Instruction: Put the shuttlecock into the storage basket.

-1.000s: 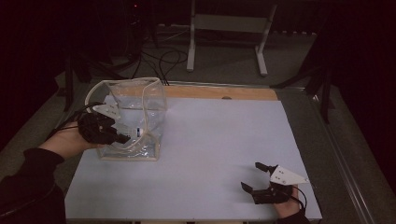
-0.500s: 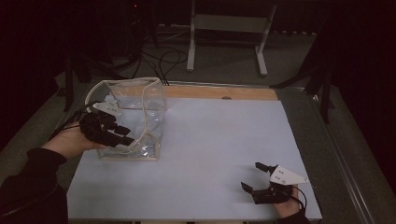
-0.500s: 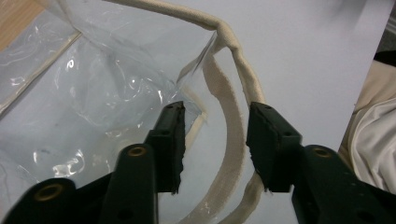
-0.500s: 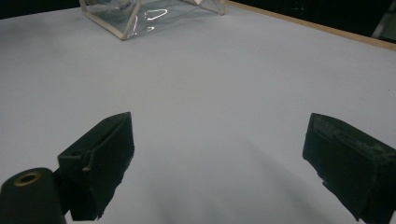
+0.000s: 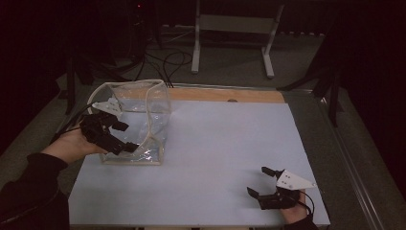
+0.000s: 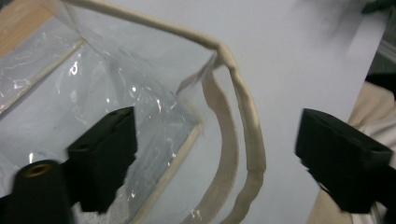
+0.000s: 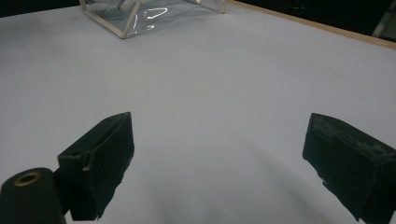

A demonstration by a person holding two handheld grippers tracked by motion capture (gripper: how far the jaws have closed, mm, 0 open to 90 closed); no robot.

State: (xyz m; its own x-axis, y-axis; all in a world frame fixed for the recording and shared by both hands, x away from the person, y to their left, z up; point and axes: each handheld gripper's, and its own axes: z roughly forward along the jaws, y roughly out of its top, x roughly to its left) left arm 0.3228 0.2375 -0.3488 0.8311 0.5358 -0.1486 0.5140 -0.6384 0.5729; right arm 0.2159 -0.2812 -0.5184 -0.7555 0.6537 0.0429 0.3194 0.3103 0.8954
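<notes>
A clear plastic bag (image 5: 143, 120) with cream trim stands open on the left of the pale table (image 5: 225, 143). My left gripper (image 5: 127, 136) is open at the bag's near left side. In the left gripper view the bag's cream rim (image 6: 247, 140) and a strap run between the open jaws, with the bag's clear wall (image 6: 116, 93) to the left; the left gripper (image 6: 219, 158) holds nothing. My right gripper (image 5: 258, 181) rests open near the table's front right corner, far from the bag. In the right gripper view the gripper (image 7: 219, 158) faces bare table, with the bag (image 7: 140, 14) far ahead.
A wooden strip (image 5: 225, 95) borders the table's far edge. Beyond it on the dark floor stand a white metal stand (image 5: 234, 28) and several cables (image 5: 163, 60). A grey ledge (image 5: 330, 143) runs along the table's right side.
The left gripper has turned a little at the bag's left side and the bag's near rim has buckled slightly. The right gripper has stayed still.
</notes>
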